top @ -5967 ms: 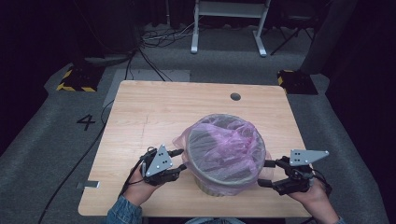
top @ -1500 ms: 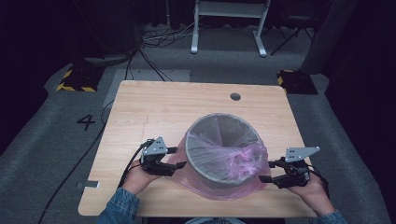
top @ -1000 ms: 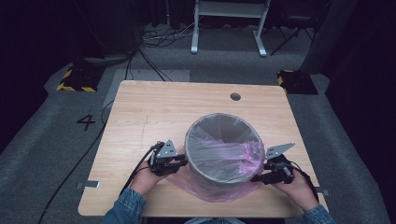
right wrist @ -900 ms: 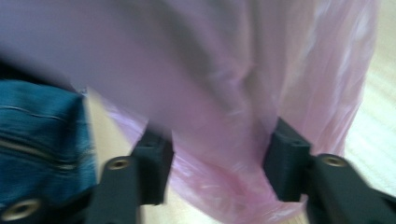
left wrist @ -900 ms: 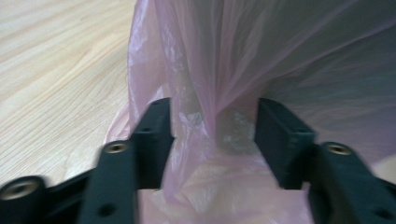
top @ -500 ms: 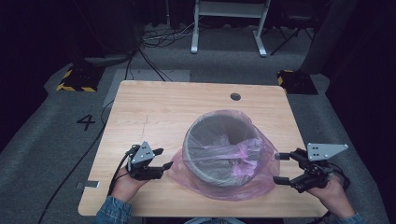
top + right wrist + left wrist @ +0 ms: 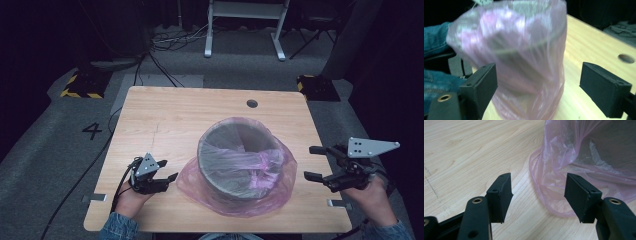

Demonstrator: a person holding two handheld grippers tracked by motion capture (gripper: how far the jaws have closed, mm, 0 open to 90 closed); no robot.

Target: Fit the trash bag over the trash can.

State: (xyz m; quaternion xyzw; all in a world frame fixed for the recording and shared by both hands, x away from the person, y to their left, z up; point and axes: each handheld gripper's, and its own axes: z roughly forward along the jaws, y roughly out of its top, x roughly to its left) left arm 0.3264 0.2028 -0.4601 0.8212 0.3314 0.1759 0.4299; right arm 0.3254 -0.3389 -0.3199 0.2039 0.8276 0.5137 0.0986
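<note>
Both pairs of jaws stand apart with nothing between their pads, and both have just been opening. On the left gripper [image 7: 159, 179], low over the pale wooden counter [image 7: 165, 120] near its front left edge, the jaws point toward the thin pink translucent plastic bag [image 7: 280, 185]; in the left gripper view [image 7: 537, 195] the bag's crumpled hem lies on the wood just beyond the black jaws, close to the right-hand one but not touching it. The right gripper [image 7: 315, 162] hangs off the counter's right edge, raised above the surface and apart from the bag, with its jaws levelled at it; in the right gripper view [image 7: 536, 87] the bag fills the gap between the two black pads from farther off, blurred. Inside the bag stands a round grey bin [image 7: 235, 160] with upright walls and an open top. The film is draped over the bin's rim, clings loosely down its outside and spreads in a wrinkled, glossy skirt on the counter around its foot. A bunched fold of pink film sits inside the bin against its right wall. The counter shows light grain and a small round hole [image 7: 252, 103] near its far edge.
</note>
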